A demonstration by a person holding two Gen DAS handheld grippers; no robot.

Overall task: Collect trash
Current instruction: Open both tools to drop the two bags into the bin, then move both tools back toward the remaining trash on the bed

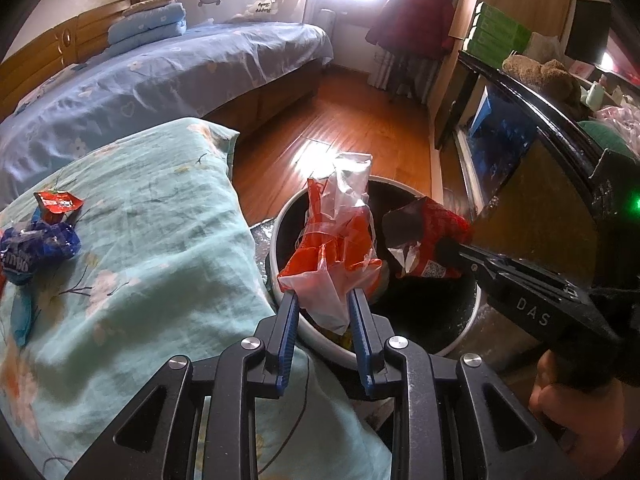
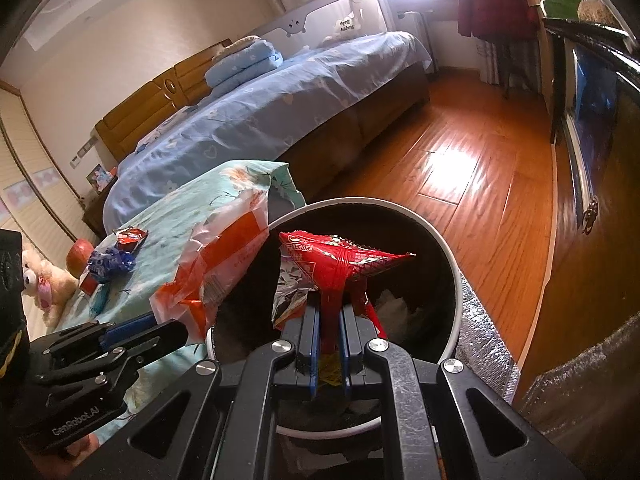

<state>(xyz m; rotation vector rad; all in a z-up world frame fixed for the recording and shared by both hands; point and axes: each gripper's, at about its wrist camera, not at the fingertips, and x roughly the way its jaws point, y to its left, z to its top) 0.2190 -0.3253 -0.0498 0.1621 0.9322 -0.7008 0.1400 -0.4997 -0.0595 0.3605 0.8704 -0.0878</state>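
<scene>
Over bin [image 1: 460, 344] | L gripper [image 1: 322, 300] pinched on orange wrapper [image 1: 332, 248] | R gripper [image 2: 330, 314] clamped on red wrapper [image 2: 340, 260] | both to be released well inside rim.

Two tongs show, the left tongs [image 1: 324, 300] and the right tongs [image 2: 330, 312], and each grips one wrapper: one orange and clear wrapper [image 1: 336, 248] and one red wrapper [image 2: 340, 260], both over the one round bin [image 2: 448, 248]. On the near cushion [image 1: 160, 240] to the left lie two more crumpled wrappers, one red crumpled wrapper [image 1: 58, 202] and one blue crumpled wrapper [image 1: 38, 244]. Farther off stand one bed [image 2: 280, 92] with one folded quilt [image 2: 244, 62], one stuffed bear [image 2: 44, 276] at far left, and one dark red coat [image 1: 416, 12] hanging by the window.
</scene>
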